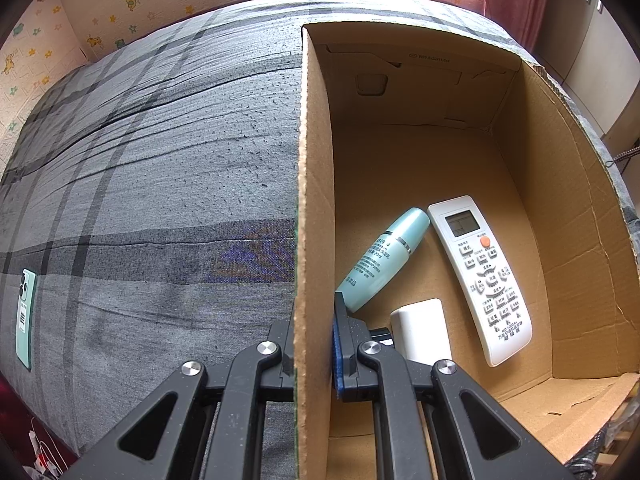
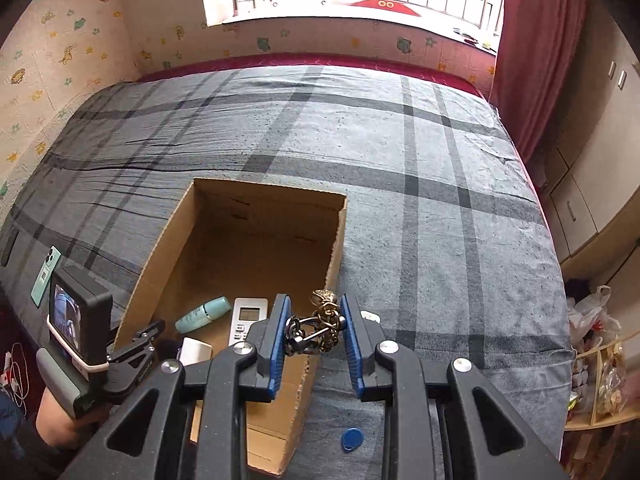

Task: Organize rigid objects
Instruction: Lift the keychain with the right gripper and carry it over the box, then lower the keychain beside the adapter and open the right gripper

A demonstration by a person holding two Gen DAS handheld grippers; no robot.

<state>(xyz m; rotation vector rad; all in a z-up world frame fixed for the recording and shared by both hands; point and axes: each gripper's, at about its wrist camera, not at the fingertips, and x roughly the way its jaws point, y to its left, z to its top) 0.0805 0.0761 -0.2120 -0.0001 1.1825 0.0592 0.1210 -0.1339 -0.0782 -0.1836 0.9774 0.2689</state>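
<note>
An open cardboard box point(image 1: 580, 240) point(image 2: 160, 240) sits on the bed. Inside lie a teal bottle point(image 1: 384, 260) point(image 2: 204, 313), a white remote point(image 1: 480, 276) point(image 2: 249, 318) and a white block point(image 1: 422, 330) point(image 2: 196, 350). My left gripper point(image 1: 314, 344) is shut on the box's left wall point(image 1: 314, 200); it also shows in the right wrist view point(image 2: 136, 344). My right gripper point(image 2: 314, 328) is shut on a metal keychain cluster point(image 2: 320, 324), held above the box's right wall point(image 2: 334, 256).
A mint green phone point(image 1: 25, 316) point(image 2: 46, 276) lies on the grey plaid bedsheet point(image 2: 440, 200) at the left. A blue tag point(image 2: 353, 438) lies on the sheet near the box's front right corner. Shelves and bags point(image 2: 596, 344) stand at the right of the bed.
</note>
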